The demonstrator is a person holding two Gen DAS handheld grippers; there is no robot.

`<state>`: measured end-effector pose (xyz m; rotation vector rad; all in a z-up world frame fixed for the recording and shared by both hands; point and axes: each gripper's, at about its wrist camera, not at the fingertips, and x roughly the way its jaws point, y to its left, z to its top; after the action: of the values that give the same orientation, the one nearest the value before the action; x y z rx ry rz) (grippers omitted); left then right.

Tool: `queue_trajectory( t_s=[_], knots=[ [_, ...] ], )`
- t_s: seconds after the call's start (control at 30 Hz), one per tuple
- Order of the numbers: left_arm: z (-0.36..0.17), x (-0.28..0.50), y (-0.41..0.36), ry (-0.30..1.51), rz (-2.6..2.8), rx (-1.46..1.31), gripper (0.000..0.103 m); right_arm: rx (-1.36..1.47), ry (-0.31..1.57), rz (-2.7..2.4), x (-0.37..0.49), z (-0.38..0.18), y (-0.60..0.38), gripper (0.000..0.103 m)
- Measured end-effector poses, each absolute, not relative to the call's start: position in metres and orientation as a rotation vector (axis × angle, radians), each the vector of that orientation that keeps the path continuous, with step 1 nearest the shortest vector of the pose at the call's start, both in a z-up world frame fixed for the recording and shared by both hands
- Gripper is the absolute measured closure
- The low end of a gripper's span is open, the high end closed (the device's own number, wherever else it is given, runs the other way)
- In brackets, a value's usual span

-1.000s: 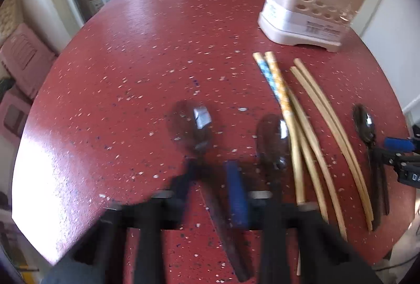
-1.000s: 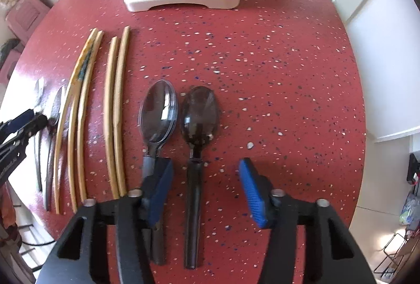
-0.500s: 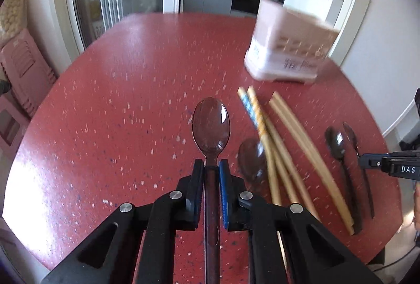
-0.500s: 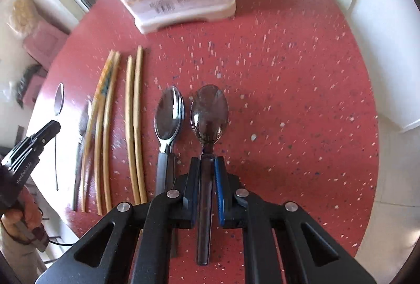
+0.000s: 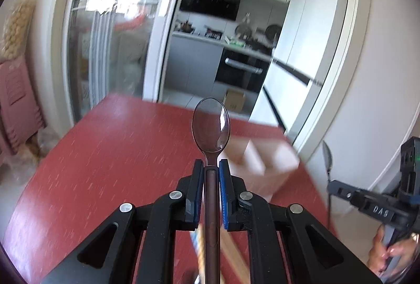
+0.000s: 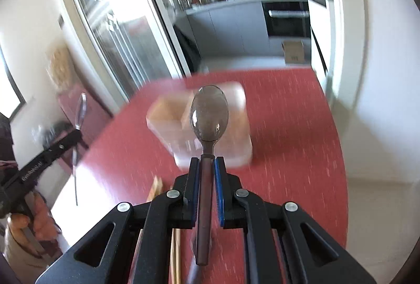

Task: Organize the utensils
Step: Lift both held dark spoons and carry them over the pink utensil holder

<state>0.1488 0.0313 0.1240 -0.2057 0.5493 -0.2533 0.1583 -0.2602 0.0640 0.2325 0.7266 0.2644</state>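
My left claw (image 5: pixel 211 173) pinches a clear brown plastic spoon (image 5: pixel 211 126) tight above the red speckled tabletop (image 5: pixel 105 166). My right claw (image 6: pixel 206 171) pinches a dark see-through spoon (image 6: pixel 209 113) over the pale utensil holder (image 6: pixel 236 142).

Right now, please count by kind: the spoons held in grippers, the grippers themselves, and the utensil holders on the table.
Spoons held: 2, the left-hand spoon in the left gripper, the right-hand spoon in the right gripper
Grippers: 2
Utensil holder: 1
Total: 5
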Motion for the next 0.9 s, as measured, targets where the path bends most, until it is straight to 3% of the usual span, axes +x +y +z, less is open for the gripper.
queue_trajectory(
  t_s=[0.23,0.43,0.9],
  knots=[
    [0.142,0.22,0.002,0.404,-0.252,-0.218,0.062,0.242,0.564,0.292,0.231,0.083,-0.261,0.091],
    [0.127,0.26,-0.024,0.331,-0.215,-0.193,0.062,0.177,0.431,0.26,0.266,0.084,-0.243,0.091],
    [0.07,0.278,-0.052,0.394,-0.205,-0.109,0.062,-0.025,0.371,0.245,0.267,0.026,-0.212,0.091]
  ],
)
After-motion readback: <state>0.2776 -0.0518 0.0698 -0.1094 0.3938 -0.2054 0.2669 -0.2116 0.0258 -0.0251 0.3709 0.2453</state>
